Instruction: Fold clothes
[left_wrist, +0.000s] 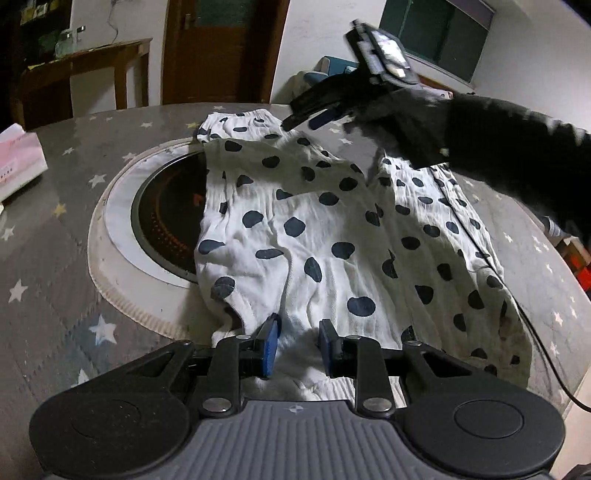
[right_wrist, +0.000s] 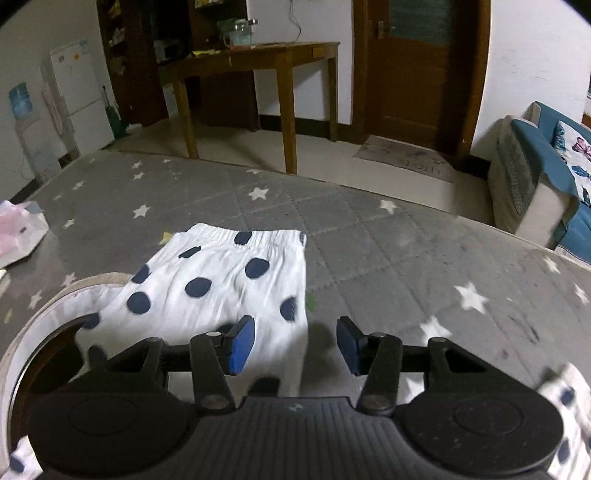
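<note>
White cotton with navy polka dots filled the centre of the left wrist view: a pair of polka-dot trousers (left_wrist: 332, 229) lay on the grey star-patterned table cover (left_wrist: 55, 258), partly draped over the round inset hotplate (left_wrist: 162, 221) at centre left. The garment's long axis ran from the bottom of the frame toward the elastic waistband (left_wrist: 236, 120) at upper centre. The left gripper (left_wrist: 297, 345) sat at the bottom centre over the near cloth, its 2 blue pads parted with fabric visible between them but not pinched. The right gripper (left_wrist: 314, 114) hovered at upper right above the waistband end, apparently unclenched. A tissue pack (left_wrist: 18, 158) lay at the left edge.

From the right wrist view, the waistband (right_wrist: 243, 236) lay ahead at centre, the trousers' right edge falling between the pads. The right gripper (right_wrist: 295, 347) was spread and held nothing. I judged the right hand nearer the waistband, the left nearer the leg end.
</note>
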